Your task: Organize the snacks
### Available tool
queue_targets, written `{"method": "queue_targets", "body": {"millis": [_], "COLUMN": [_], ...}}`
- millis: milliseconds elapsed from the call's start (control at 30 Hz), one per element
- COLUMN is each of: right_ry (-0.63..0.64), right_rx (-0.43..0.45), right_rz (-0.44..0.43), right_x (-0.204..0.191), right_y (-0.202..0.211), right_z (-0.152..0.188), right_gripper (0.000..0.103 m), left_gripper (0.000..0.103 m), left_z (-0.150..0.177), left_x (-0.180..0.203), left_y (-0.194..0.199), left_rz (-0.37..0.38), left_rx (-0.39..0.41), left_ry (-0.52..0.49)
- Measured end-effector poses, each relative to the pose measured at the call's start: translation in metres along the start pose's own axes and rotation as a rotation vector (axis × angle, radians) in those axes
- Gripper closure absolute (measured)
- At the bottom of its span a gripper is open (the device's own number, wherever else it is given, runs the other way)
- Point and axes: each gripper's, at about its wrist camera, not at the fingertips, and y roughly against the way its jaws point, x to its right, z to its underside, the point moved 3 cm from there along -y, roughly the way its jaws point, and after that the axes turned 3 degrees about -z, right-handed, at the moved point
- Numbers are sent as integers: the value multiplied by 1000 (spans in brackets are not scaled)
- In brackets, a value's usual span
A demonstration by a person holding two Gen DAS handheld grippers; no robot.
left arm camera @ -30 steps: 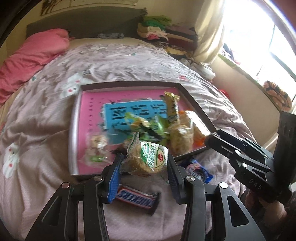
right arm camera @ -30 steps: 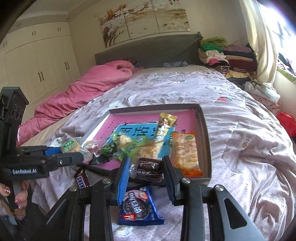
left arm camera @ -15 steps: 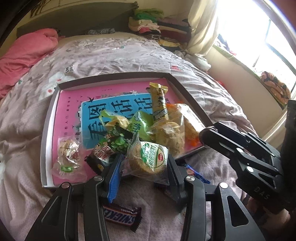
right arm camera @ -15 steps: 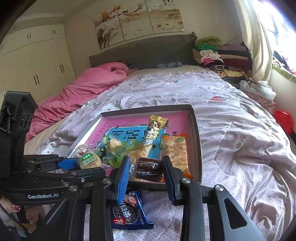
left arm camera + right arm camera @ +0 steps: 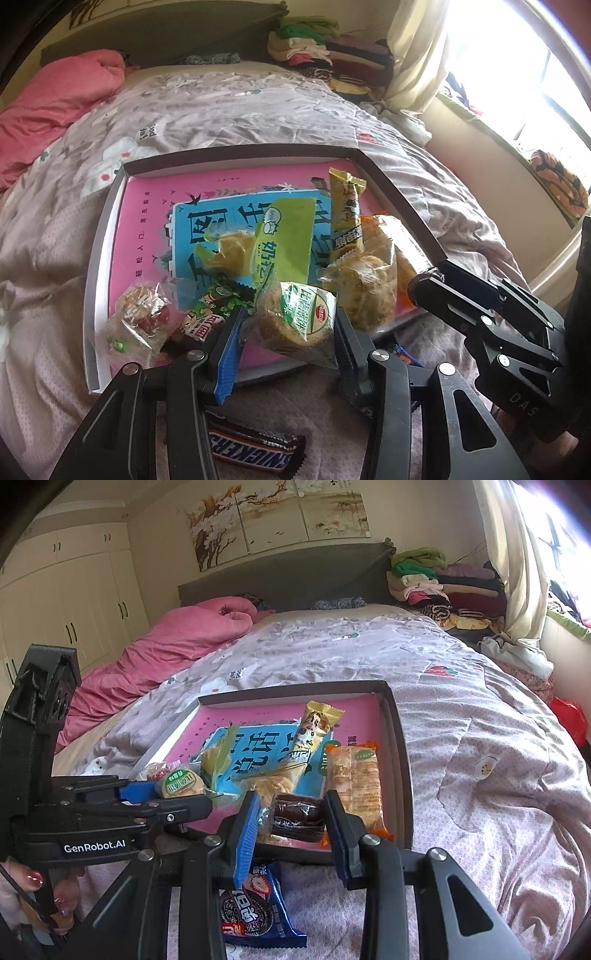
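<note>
Two grippers in my feeds, both loaded. My left gripper [image 5: 286, 332] is clamped on a round cake in a clear wrapper w/ green label [image 5: 295, 319], held over the near edge of the tray [image 5: 96, 332]. My right gripper [image 5: 290, 825] is clamped on a dark brown cake in clear wrap [image 5: 297, 816], also at the tray's near edge, just beside an orange-ended cracker pack [image 5: 354, 779] lying inside along the tray's right wall. The tray sits mid-bed on the bedspread [image 5: 480, 775], pink liner w/ blue print, several snacks piled toward its near side: a tall yellow bar [image 5: 345, 214], a green pack [image 5: 284, 236], a small clear candy bag [image 5: 138, 317] at the near-left corner. Outside the tray, on the bedspread near the bed's near edge: a Snickers bar [image 5: 255, 448] under my left gripper, a blue Oreo pack [image 5: 255, 912] under my right.
</note>
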Motion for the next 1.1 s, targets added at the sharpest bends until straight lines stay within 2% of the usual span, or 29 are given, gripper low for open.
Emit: {"method": "queue_targets", "body": {"millis": [633,833,1100], "right_ry": [11,29,54], "right_rx": [-18,-37,-59], "right_rz": [-15,18,5], "right_x": [1,0,-6], "right_y": [-20,-24,-29], "right_z": [-3,0,6], "right_gripper": [67,67,67], "left_gripper": [56,56,56], "left_z": [1,1,0], "left_x": [-7,-7,-10], "left_y": [-4,-5,-7], "left_rz": [-13,-14,-16], "left_rx": [1,1,-3], "left_ry": [10,7,10]}}
